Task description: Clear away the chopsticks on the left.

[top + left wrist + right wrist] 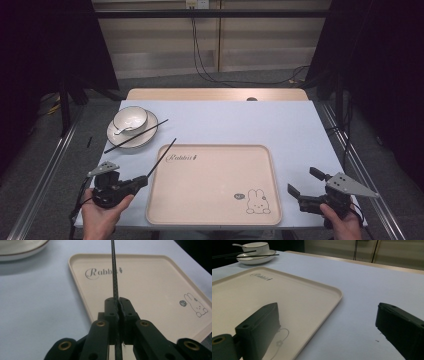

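Observation:
My left gripper (pixel 145 179) sits at the near left of the table, shut on the end of a thin black chopstick (pixel 162 157) that points up and away over the tray's left corner. In the left gripper view the jaws (pixel 117 303) pinch that chopstick (pixel 114 267) upright between them. A second black chopstick (pixel 136 136) lies across a white plate (pixel 112 136) holding a white bowl (pixel 130 119) with a spoon. My right gripper (pixel 303 180) rests open at the near right with nothing in it; in its own view the gripper (pixel 327 311) has its jaws wide apart over the tray's edge.
A beige tray (pixel 215 185) with a rabbit print lies in the middle of the pale blue table top (pixel 240 120). The plate and bowl (pixel 258 246) stand at the far left. Metal rails and dark curtains flank the table.

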Available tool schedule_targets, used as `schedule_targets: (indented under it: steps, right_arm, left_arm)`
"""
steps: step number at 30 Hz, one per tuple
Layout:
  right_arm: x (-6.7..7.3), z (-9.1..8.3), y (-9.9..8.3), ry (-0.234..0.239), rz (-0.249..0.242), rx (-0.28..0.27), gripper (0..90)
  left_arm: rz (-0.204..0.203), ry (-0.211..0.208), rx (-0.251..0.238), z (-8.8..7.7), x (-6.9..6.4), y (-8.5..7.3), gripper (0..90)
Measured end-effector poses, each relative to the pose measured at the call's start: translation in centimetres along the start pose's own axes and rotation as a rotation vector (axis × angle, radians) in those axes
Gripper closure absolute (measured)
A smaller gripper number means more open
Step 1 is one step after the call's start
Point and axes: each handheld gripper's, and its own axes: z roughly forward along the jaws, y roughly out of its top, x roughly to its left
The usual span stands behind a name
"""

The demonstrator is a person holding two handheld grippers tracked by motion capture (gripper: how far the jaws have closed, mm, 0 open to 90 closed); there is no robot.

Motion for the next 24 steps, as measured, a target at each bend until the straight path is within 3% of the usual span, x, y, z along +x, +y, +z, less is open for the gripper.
schedule_targets:
  steps: [2,3,7,8,14,15,19,24]
  right_arm:
    - [0.0,0.0,0.0,-0.001,0.0,0.0,5.0]
    - [0.0,0.0,0.0,-0.003,-0.002,0.0,5.0]
    - [0.1,0.1,0.0,0.001,0.0,0.005,5.0]
    - [0.1,0.1,0.0,0.001,-0.006,0.004,5.0]
    - [0.1,0.1,0.0,0.009,-0.011,0.003,5.0]
    - [0.1,0.1,0.1,0.01,-0.01,0.002,5.0]
    - [0.1,0.1,0.0,0.011,-0.007,0.005,5.0]
    - [0.1,0.1,0.0,0.012,-0.013,0.006,5.0]
  left_arm:
    - [-0.012,0.021,0.013,0.6,-0.3,-0.2,86.0]
    - [-0.007,0.051,0.011,1.1,-0.7,-0.3,86.0]
    - [-0.031,0.064,0.045,2.2,-1.0,-0.5,85.9]
    - [-0.042,0.093,0.054,2.8,-1.2,-0.6,86.0]
    - [-0.064,0.118,0.088,3.9,-1.4,-0.9,86.0]
    - [-0.068,0.137,0.093,4.3,-1.2,-0.8,85.9]
    - [-0.081,0.142,0.094,4.8,-1.0,-0.7,85.9]
    - [-0.075,0.151,0.137,5.6,-1.0,-0.9,85.9]
